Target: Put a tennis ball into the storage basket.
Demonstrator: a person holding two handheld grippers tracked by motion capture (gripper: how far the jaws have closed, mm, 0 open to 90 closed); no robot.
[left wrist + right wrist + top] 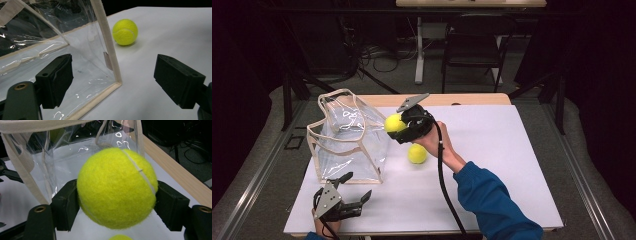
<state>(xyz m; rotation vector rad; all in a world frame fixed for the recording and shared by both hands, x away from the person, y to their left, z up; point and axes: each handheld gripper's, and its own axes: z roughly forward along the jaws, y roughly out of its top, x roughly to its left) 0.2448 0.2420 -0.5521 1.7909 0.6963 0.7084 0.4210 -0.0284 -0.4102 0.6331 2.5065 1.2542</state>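
My right gripper (398, 129) is shut on a yellow tennis ball (394, 123), held in the air just beside the upper right edge of a clear plastic bag (348, 140) with beige trim. In the right gripper view the ball (117, 187) is squeezed between both black pads, with the bag (50, 152) right behind it. A second tennis ball (417, 153) lies on the white table sheet below the right hand. My left gripper (356, 188) rests open near the front left edge, its jaws pointing at the bag's near corner (110, 57); the loose ball (125, 32) lies beyond.
The white sheet (512, 150) covers a wooden table (472, 99). A dark chair (474, 47) and a table leg (419, 50) stand on the floor behind. The cable (443, 175) of the right gripper trails along the blue sleeve (492, 205).
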